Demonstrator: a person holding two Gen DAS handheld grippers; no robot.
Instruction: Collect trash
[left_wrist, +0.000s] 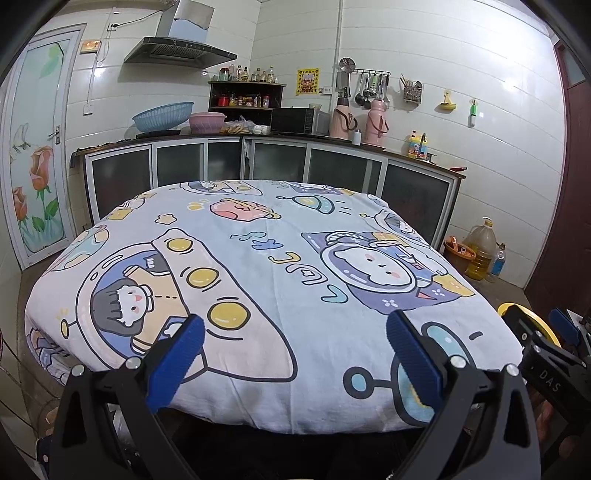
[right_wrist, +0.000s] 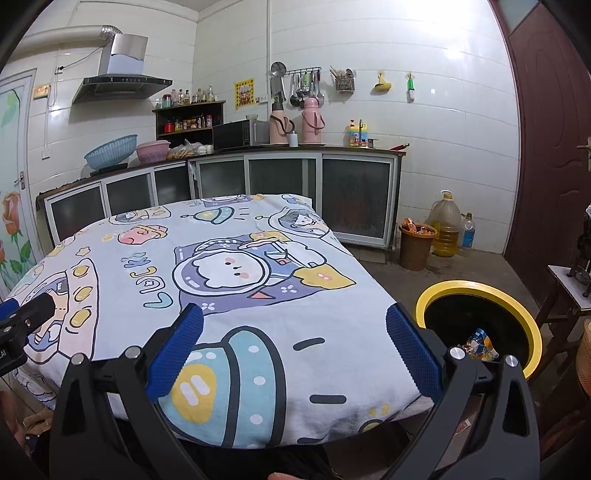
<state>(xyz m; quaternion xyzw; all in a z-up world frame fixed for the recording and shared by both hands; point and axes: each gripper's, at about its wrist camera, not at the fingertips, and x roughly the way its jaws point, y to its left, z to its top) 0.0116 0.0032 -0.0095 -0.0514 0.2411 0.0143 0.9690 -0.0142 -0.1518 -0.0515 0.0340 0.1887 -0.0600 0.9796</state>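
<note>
Right wrist: wrapper (right_wrist: 480, 345) lies inside yellow-rimmed bin (right_wrist: 436, 291) beside table (right_wrist: 332, 354).

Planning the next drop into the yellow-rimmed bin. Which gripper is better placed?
Right, probably. The right hand-held gripper is open beside the bin; the left hand-held gripper, also open, is farther from it.

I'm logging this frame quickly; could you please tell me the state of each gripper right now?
Left gripper: open, holding nothing, over the tablecloth.
Right gripper: open, holding nothing.
</note>
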